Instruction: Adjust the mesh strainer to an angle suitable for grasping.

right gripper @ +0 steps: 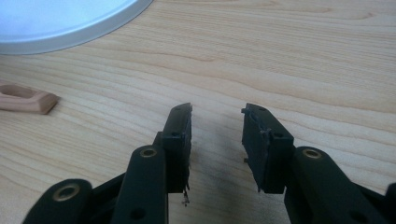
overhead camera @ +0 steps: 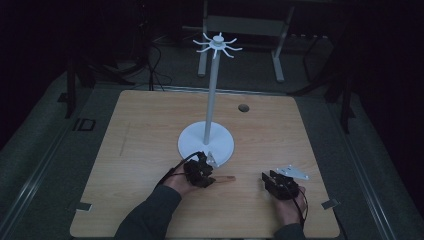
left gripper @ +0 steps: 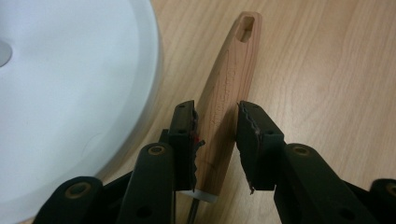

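Wooden handle (left gripper: 227,88) between left claw (left gripper: 215,135) pads, grip uncertain, blade end hidden, right claw (right gripper: 215,140) open, empty

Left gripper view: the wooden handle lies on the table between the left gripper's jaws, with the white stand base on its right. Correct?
Not quite. The left gripper view shows the white stand base on the left of the wooden handle, not its right. The handle does lie on the table between the left gripper's jaws.
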### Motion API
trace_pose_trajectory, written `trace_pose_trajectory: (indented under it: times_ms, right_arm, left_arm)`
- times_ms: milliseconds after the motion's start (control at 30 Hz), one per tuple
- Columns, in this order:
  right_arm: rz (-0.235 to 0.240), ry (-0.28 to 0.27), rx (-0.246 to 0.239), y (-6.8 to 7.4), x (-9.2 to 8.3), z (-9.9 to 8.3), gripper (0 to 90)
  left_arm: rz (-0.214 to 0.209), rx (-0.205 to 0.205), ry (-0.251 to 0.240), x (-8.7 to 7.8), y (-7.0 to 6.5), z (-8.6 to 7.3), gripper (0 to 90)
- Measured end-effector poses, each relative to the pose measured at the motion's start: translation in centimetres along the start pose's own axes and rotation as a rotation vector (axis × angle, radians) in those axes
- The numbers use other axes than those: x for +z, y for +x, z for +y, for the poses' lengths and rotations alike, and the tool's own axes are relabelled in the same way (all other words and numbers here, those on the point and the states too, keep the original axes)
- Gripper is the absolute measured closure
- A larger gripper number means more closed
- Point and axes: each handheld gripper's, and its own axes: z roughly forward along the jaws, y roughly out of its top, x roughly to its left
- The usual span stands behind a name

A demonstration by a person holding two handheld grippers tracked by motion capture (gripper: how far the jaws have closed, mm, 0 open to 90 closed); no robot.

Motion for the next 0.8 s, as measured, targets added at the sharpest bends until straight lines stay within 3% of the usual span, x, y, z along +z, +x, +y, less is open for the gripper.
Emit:
trace_pose_trajectory:
  times_ms: [33, 100, 333, 433, 500, 533, 633, 800]
  right_arm:
    - [0.001, 0.001, 0.001, -0.01, 0.0, 0.0, 61.8]
    - [0.001, 0.001, 0.001, -0.01, 0.01, 0.0, 61.7]
    - [0.003, 0.006, 0.001, -0.01, 0.04, 0.01, 61.3]
    - [0.006, 0.007, 0.006, -0.03, 0.04, 0.01, 61.2]
    - [0.006, 0.007, 0.006, -0.03, 0.04, 0.01, 61.1]
    - [0.007, 0.008, 0.003, -0.03, 0.06, 0.02, 61.0]
    - [0.007, 0.009, 0.003, -0.03, 0.07, 0.03, 60.8]
    - [0.009, 0.011, 0.004, -0.03, 0.08, 0.03, 60.7]
  left_arm:
    - [0.002, 0.025, 0.038, 0.2, -0.05, 0.03, 64.3]
    - [0.0, 0.032, 0.051, 0.29, -0.03, 0.0, 63.7]
    - [-0.015, 0.027, 0.099, 0.7, 0.33, 0.05, 61.9]
    - [-0.045, 0.015, 0.131, 0.73, 0.61, -0.07, 62.1]
    - [-0.047, 0.011, 0.141, 0.69, 0.63, -0.09, 62.4]
    - [-0.049, 0.015, 0.173, 0.61, 0.65, -0.07, 62.8]
    - [-0.05, 0.025, 0.212, 0.58, 0.73, -0.02, 62.7]
    - [-0.046, 0.028, 0.238, 0.52, 0.81, 0.07, 65.7]
